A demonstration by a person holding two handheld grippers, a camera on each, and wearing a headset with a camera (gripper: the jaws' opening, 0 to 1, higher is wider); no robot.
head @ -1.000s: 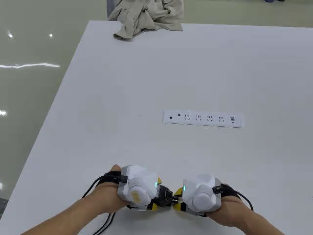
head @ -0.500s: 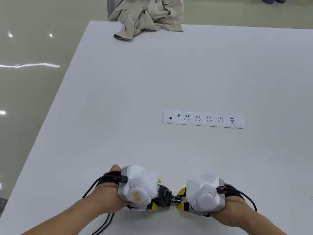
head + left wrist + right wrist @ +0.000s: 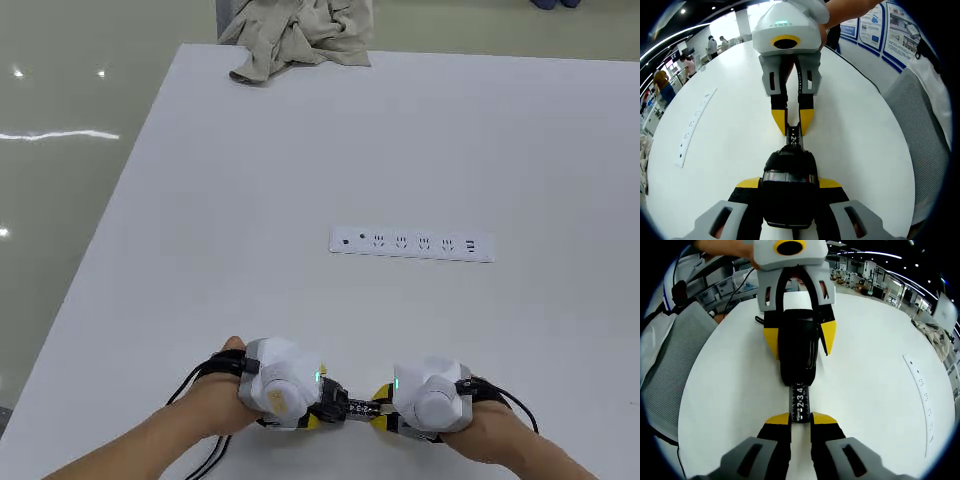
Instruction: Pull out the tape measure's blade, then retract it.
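We are in the first half of the job, the pull-out, and only just into it. The left tool (image 3: pixel 790 184) is clamped around the black tape measure (image 3: pixel 790 200), one jaw on each flank. The right tool (image 3: pixel 801 419) is pinched shut on the blade (image 3: pixel 800 402) close to its tip. Only a short stretch of blade is out between the two tools.

The tape measure sits low at the near edge of the worktop (image 3: pixel 400 150), between our two hands. It is well apart from the power strip (image 3: pixel 412 243) in the middle and the crumpled cloth (image 3: pixel 295 35) at the far edge. We cannot tell whether it rests on the surface or is held just above it.

The end the blade leaves from faces our right, straight at the right tool. The blade's long axis runs left to right, roughly along the near edge of the worktop. It lies flat with its printed face up and looks straight, with no twist.

As we judge it, the next move is to draw the right tool away to the right along that same line. The left tool must hold the tape measure firm. Any pull off-axis could kink the blade or slip it from the pinch. Retracting comes only after that, and it is not yet begun.
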